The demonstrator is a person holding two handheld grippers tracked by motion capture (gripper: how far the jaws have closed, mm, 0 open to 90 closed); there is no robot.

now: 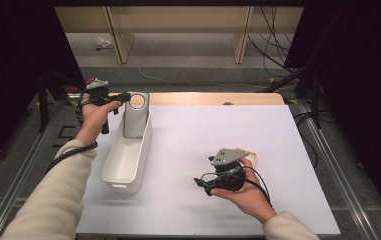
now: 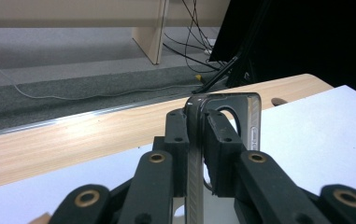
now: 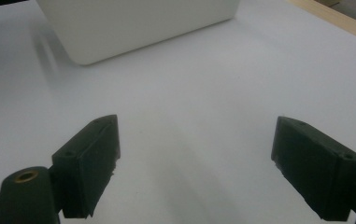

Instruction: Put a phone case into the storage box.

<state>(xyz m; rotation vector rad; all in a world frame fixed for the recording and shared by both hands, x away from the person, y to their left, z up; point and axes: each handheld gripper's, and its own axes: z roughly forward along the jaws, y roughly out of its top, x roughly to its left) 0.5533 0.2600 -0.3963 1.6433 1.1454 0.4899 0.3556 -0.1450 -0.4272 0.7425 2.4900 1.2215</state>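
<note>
Black jaws of the left tongs [image 2: 195, 140] sit closest to the lens in the left gripper view, pinched on the thin upright end wall of the white bin [image 1: 128, 155]; the wall edge runs straight up between the pads, and its handle cutout [image 2: 229, 116] shows just past them at 1 o'clock. From the high view, left tongs [image 1: 123, 97] come in level from 9 o'clock and clamp the far end of the bin right beside the round handle hole [image 1: 137, 101]. Left hand [image 1: 94, 114] wraps the gripper body, cream sleeve [image 1: 53, 195] trailing to 7 o'clock. Bin is long and narrow, at the left part of the white surface [image 1: 218, 135], its far end at 12 o'clock near the wooden edge strip [image 1: 213, 98].

Right tongs [image 3: 196, 163] spread wide, nothing between the pads, bare white surface under them. Near end of the bin [image 3: 133, 28] lies ahead of them at 11 o'clock, well apart. High view: right tongs [image 1: 201, 184] point toward 9 o'clock, right hand [image 1: 243, 192] cupping them from below, at the bin's 4 o'clock. Cable [image 1: 260, 182] loops round that hand.
</note>
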